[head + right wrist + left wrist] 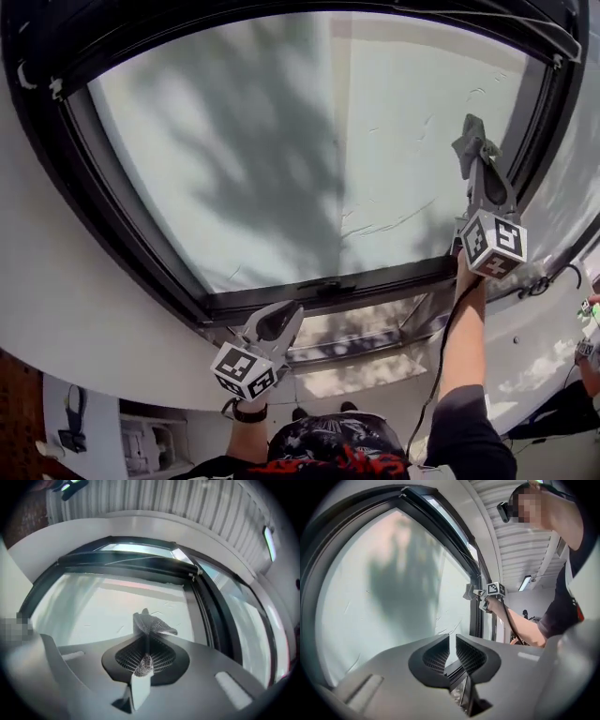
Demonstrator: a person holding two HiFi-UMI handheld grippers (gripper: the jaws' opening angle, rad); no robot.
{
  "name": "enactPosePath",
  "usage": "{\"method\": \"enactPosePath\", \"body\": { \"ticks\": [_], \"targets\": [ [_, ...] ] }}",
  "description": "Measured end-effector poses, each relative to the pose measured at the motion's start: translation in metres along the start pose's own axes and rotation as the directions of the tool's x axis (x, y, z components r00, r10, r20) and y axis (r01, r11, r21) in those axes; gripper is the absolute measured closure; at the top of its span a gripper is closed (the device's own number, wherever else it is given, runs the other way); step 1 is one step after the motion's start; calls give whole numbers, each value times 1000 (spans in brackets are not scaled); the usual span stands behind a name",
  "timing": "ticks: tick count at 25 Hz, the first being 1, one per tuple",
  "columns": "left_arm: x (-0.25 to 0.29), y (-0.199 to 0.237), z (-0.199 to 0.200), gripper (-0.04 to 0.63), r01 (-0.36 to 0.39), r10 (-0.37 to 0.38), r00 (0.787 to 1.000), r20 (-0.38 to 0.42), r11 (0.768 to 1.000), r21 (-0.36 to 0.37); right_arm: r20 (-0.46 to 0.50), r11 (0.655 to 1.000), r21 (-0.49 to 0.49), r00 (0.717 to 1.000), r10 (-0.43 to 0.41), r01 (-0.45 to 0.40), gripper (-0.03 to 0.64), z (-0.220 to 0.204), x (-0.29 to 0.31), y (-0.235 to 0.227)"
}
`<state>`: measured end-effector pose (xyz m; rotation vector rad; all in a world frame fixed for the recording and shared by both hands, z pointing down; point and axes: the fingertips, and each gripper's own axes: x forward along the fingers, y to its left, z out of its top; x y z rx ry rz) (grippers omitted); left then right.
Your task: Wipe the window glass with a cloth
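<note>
Background: one large window with a dark metal frame (131, 246), set in a pale wall; the shadow of a tree falls across it.
Window glass: one big pale frosted pane (281, 141), with some thin streaks on its right part.
Cloth: one small grey bunched cloth (473, 142), high on the right side of the pane, against the glass and near the right edge of the frame.
Right gripper (476, 157): raised on a stretched arm. Its two jaws are pressed together on the cloth, which sticks out beyond the tips.
Left gripper (284, 317): held low, near the bottom bar of the frame. Its two jaws stand slightly apart with a narrow gap, and nothing is between them.
Marker cubes: two, one on the right gripper (494, 244) and one on the left gripper (244, 370).
</note>
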<state>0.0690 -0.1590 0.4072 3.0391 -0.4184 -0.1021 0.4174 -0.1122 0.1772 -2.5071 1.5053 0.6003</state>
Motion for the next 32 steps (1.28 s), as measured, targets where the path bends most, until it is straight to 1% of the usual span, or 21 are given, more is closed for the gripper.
{"method": "enactPosePath", "body": {
  "ticks": [3,5,6,8,10,13,15,18,21,25,29,32],
  "targets": [
    [15,-7,7,563,7,-7,1000,3,1000,17,51,995,-89,997,56,-51,592,10,-30,24],
    [26,-12,22,563,21,-22,1000,15,998,52,69,991,-96,992,105,-99,592,13,-51,49],
    [29,-14,30,563,23,-24,999,26,997,69,65,989,-72,989,133,-128,592,10,-61,62],
    [29,-15,41,563,10,-14,999,45,995,95,35,982,15,982,187,-187,594,-8,-78,90],
    [27,-16,49,563,-4,-3,998,59,994,113,-1,972,76,975,223,-222,594,-31,-91,115],
    [30,-13,56,563,-16,6,997,73,991,135,-38,963,84,965,260,-256,595,-62,-101,150],
    [30,-9,57,563,-28,17,997,73,988,151,-49,949,89,950,308,-303,595,-80,-106,175],
    [26,-3,55,570,-16,7,999,49,981,193,-31,916,161,926,376,-367,595,-99,-115,205],
    [16,5,57,569,0,-6,1000,23,971,237,-46,905,209,921,387,-370,595,-114,-123,222],
    [3,13,68,571,3,-8,1000,18,969,247,-72,907,187,915,397,-378,595,-121,-126,240],
    [4,14,82,572,6,-22,998,62,969,246,-82,902,188,909,408,-388,595,-124,-132,253],
    [4,11,96,571,4,-34,992,121,971,239,-87,902,192,908,409,-388,595,-128,-139,262]
  ]
}}
